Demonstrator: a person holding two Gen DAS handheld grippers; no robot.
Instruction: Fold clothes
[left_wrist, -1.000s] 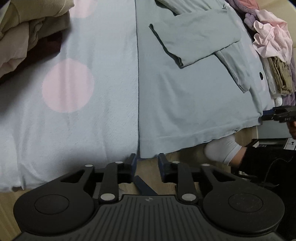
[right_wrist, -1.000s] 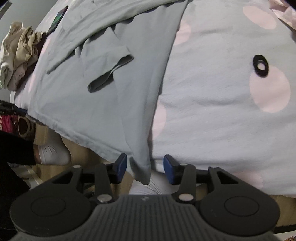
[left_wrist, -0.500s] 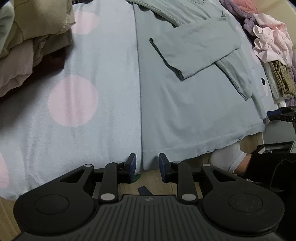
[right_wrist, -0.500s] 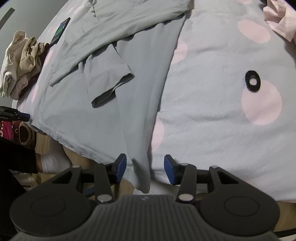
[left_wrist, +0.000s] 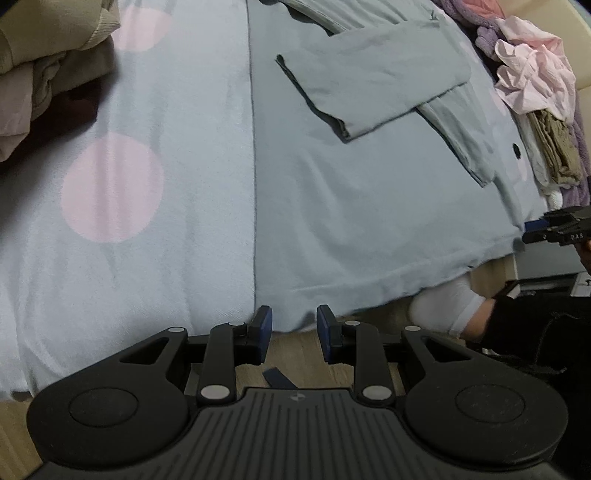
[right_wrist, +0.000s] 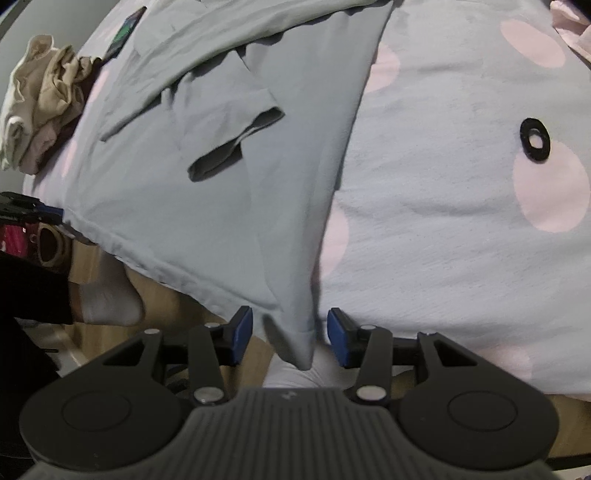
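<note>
My left gripper (left_wrist: 294, 334) hovers at the bed's edge, blue-padded fingers (left_wrist: 263, 328) spread, with the near hem corner of the pale grey-green long-sleeved shirt (left_wrist: 369, 206) just beyond them at 12 o'clock; whether the pads touch cloth I cannot tell. The shirt lies flat on the light blue bedspread with pink dots (left_wrist: 147, 206), one sleeve folded across its chest. My right gripper (right_wrist: 290, 334) also has its fingers (right_wrist: 338, 334) apart, the shirt's other hem corner hanging between them, unpinched. Only the left view shows the heap of pink, purple and tan clothes (left_wrist: 532, 85) at 2 o'clock and the beige folded pile (left_wrist: 44, 62) at 10 o'clock. Only the right view shows a black ring (right_wrist: 534, 139) on the bedspread at 2 o'clock and a dark phone (right_wrist: 125, 31) at 11 o'clock. Both catch a white-socked foot (right_wrist: 110, 299) on the wooden floor.
</note>
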